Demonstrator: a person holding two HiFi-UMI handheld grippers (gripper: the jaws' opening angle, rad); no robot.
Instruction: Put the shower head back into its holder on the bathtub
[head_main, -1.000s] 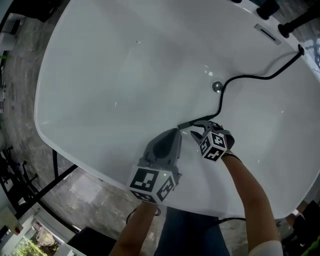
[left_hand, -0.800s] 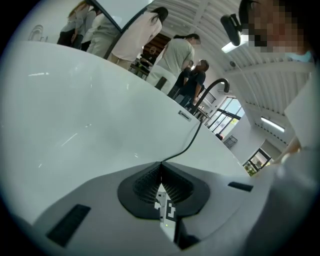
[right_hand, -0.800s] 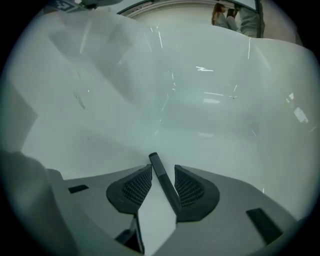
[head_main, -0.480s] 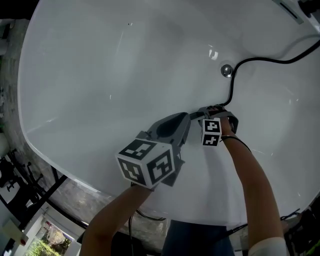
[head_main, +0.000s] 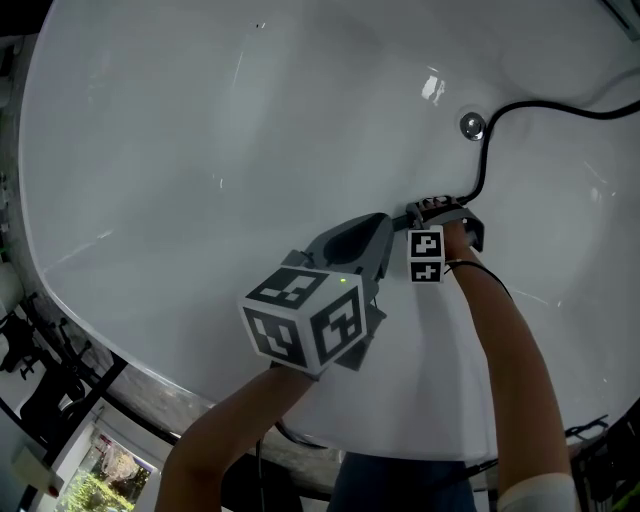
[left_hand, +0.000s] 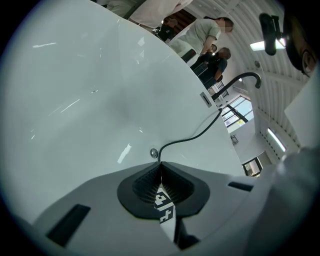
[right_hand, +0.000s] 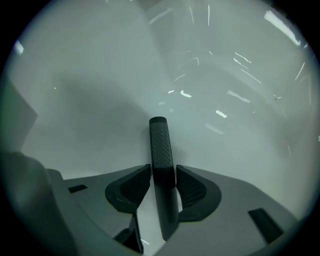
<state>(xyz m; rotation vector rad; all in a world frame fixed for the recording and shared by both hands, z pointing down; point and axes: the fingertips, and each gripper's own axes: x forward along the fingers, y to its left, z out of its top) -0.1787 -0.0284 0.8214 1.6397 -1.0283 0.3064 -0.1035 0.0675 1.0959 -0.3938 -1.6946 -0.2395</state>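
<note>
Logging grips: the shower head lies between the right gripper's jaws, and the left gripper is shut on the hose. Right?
No: the left gripper is shut on nothing, as the left gripper view shows. The shower head does lie between the right gripper's jaws, which have just been opening.

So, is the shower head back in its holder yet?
No, the shower head lies on the tub floor, between the jaws of the right hand-held gripper, which have just been opening.

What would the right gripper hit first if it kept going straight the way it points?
Likely the white tub floor: the right gripper, jaws just opened wider, straddles the black shower head lying on it.
</note>
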